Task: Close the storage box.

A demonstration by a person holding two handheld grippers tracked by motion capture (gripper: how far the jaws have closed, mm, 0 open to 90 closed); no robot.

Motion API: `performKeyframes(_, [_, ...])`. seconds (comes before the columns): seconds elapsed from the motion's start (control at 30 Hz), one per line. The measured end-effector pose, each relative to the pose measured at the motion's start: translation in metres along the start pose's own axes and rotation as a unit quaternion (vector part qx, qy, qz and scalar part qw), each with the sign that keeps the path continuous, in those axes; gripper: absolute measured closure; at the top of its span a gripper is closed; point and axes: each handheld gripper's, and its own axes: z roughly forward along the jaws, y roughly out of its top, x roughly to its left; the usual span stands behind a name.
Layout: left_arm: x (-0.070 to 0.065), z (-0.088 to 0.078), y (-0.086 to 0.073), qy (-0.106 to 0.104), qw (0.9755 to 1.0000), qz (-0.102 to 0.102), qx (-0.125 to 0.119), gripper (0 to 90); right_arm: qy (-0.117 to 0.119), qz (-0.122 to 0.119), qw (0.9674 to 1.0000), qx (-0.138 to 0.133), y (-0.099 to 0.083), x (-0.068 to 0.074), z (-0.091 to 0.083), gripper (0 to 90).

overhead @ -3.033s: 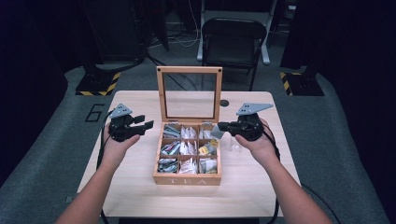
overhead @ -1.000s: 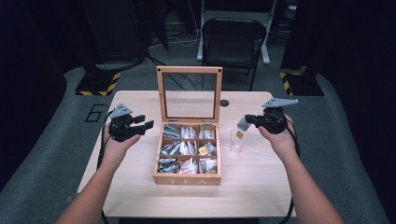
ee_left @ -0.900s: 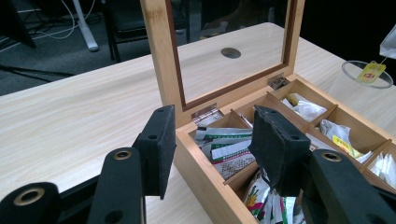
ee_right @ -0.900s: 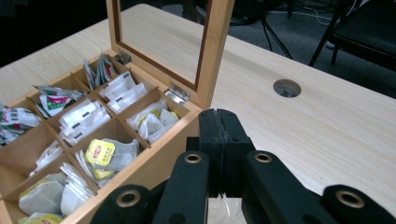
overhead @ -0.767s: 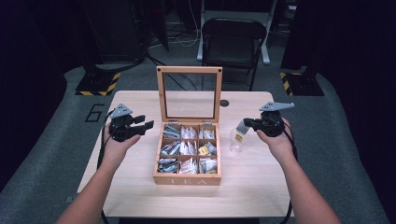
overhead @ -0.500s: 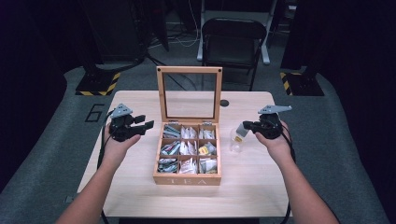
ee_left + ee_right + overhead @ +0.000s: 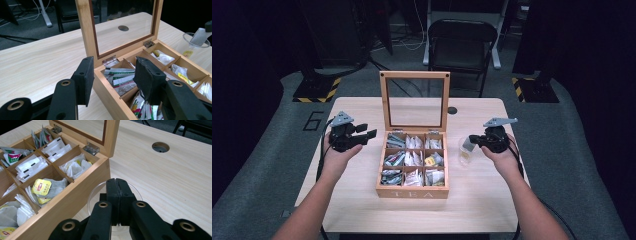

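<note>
An open wooden tea box [image 7: 412, 191] with a glass-paned lid [image 7: 414, 75] stands mid-table, and its compartments hold several tea bags. A clear glass [image 7: 465, 156] stands just right of the box. My right gripper [image 7: 474, 140] is shut on a grey-white tea bag [image 7: 468, 145], which hangs into the glass's mouth. In the right gripper view the jaws [image 7: 117, 185] are pressed together over the glass rim [image 7: 93, 192]. The left gripper view shows that tea bag [image 7: 198, 37] above the glass [image 7: 186, 42]. My left gripper [image 7: 368, 134] is open and empty, just left of the box [image 7: 110, 97].
A round cable hole [image 7: 452, 110] sits in the table behind the lid. A black folding chair [image 7: 459, 45] stands beyond the far edge. Bare tabletop lies left of the box and in front of it.
My right gripper carried the tea bag from over the box out to the right, then came down to the glass. The left gripper has stayed in place.
</note>
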Motion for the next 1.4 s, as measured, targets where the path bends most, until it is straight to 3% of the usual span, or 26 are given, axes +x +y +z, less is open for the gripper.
performKeyframes(0.37, [0.0,0.0,-0.001,0.001,1.0,-0.001,-0.001,49.9,-0.007,-0.01,0.9998,0.016,-0.001,0.002,0.008,89.0])
performKeyframes(0.83, [0.0,0.0,-0.001,0.003,1.0,-0.001,-0.002,49.9,-0.008,-0.006,0.9999,0.009,0.001,0.006,0.007,78.0])
performKeyframes(1.13, [0.0,0.0,-0.001,0.002,1.0,-0.002,-0.002,49.9,-0.01,-0.017,0.9998,-0.004,0.013,0.012,0.001,68.7])
performKeyframes(1.4, [0.001,-0.002,0.002,0.003,1.0,0.002,-0.001,49.9,-0.007,-0.023,0.9997,-0.007,0.024,0.019,0.001,66.3])
